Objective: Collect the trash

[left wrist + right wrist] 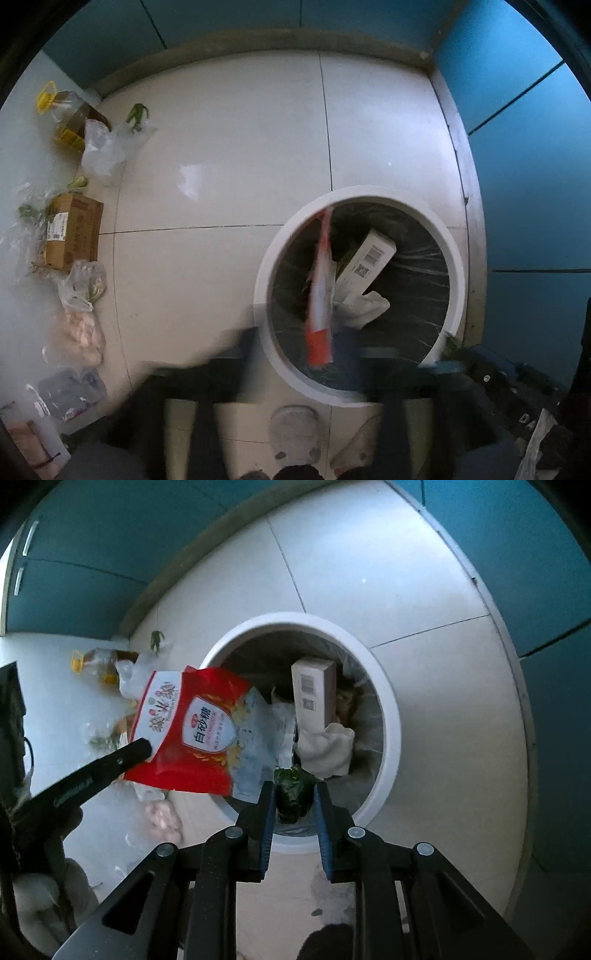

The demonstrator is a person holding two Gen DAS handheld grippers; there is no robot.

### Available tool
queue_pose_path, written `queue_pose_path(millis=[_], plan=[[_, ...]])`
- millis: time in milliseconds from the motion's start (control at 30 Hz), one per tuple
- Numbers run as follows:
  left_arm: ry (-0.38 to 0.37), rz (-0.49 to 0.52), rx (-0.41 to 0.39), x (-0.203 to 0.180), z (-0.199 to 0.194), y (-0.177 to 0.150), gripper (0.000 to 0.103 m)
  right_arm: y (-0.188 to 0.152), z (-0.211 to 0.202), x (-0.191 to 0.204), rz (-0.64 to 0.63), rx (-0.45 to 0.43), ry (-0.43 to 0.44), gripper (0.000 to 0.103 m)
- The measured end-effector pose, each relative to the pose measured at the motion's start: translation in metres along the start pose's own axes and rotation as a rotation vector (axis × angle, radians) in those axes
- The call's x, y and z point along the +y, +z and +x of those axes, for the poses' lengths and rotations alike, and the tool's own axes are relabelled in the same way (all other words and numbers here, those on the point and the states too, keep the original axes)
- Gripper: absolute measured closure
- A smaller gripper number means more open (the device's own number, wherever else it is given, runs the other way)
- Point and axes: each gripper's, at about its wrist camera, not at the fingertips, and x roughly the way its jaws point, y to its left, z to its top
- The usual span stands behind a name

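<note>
A white round trash bin [456,266] [391,716] with a black liner stands on the tiled floor. Inside lie a white box [369,262] [314,694], a crumpled white cloth [327,749] and other waste. My left gripper [319,354], blurred in its own view, is shut on a red and white sugar bag [319,295] [192,731] that hangs over the bin's left rim; one left finger [125,757] shows pinching the bag's corner. My right gripper [294,794] holds a dark green crumpled leafy piece [293,790] between its blue pads above the bin's near rim.
Along the left wall lie an oil bottle [68,118] [99,662], clear plastic bags [103,147], a cardboard box [72,230], vegetable scraps [136,116] and a bag of pink food [83,332]. Blue cabinets [524,147] ring the floor. A person's shoes [293,432] stand below.
</note>
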Motion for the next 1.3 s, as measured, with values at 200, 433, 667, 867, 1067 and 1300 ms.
queue_pose_path(millis=[200,433,667,867,1067,1300], plan=[[0.055,-0.021,-0.053,0.005,-0.042,-0.016,0.0,0.002,-0.024,0.012,-0.048,-0.02,-0.04,0.038],[0.12,-0.024,-0.126,-0.006,-0.137,-0.056,0.0,-0.024,-0.112,0.05,-0.147,-0.104,-0.171,0.0],[0.133,-0.041,-0.168,-0.023,-0.256,-0.107,0.0,-0.072,-0.231,0.089,-0.234,-0.177,-0.265,0.0],[0.106,-0.052,-0.205,-0.034,-0.353,-0.14,0.0,-0.12,-0.349,0.126,-0.303,-0.242,-0.282,0.0],[0.077,-0.064,-0.267,-0.037,-0.448,-0.168,0.0,-0.168,-0.468,0.159,-0.343,-0.305,-0.243,0.0],[0.017,-0.048,-0.343,-0.03,-0.541,-0.196,0.0,-0.221,-0.573,0.191,-0.368,-0.363,-0.194,0.0]])
